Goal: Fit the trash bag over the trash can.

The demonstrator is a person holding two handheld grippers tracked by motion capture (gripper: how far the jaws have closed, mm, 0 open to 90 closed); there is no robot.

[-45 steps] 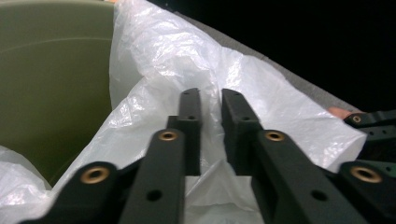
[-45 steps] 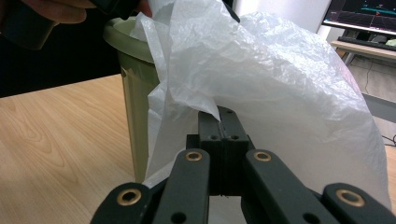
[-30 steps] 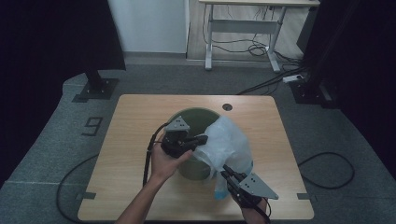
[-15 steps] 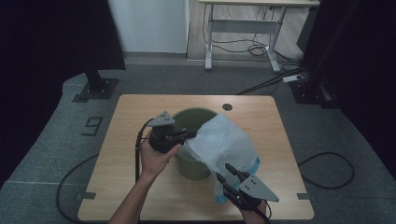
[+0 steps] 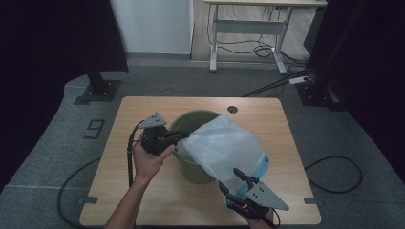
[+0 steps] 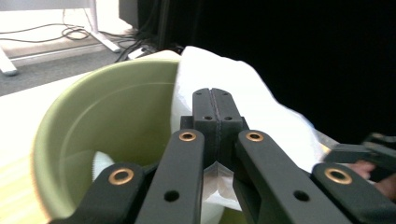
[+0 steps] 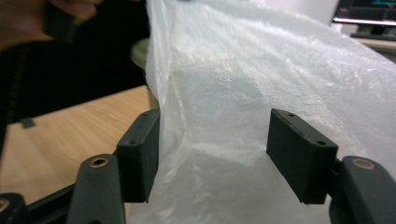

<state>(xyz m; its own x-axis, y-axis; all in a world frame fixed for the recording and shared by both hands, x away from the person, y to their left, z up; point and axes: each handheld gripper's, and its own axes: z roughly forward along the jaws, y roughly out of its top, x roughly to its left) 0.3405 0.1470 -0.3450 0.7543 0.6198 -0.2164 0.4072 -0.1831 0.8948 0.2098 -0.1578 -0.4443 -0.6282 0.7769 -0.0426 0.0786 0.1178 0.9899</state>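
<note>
A green bucket stands mid-table with a white plastic bag draped over its right side. My left gripper sits at the bucket's left rim, shut on the bag's edge. In the left gripper view the closed jaws pinch the bag over the bucket's mouth. My right gripper is at the bag's lower corner near the table's front edge. Its jaws have just been opening and stand apart, with the bag hanging between them.
The wooden table has a small round hole at its back edge. A cable trails from the left gripper. A desk frame and floor cables lie beyond the table.
My left gripper has moved left with the bag's edge, from over the bucket to its left rim, stretching the bag. The right gripper's jaws have opened off the bag's corner.
</note>
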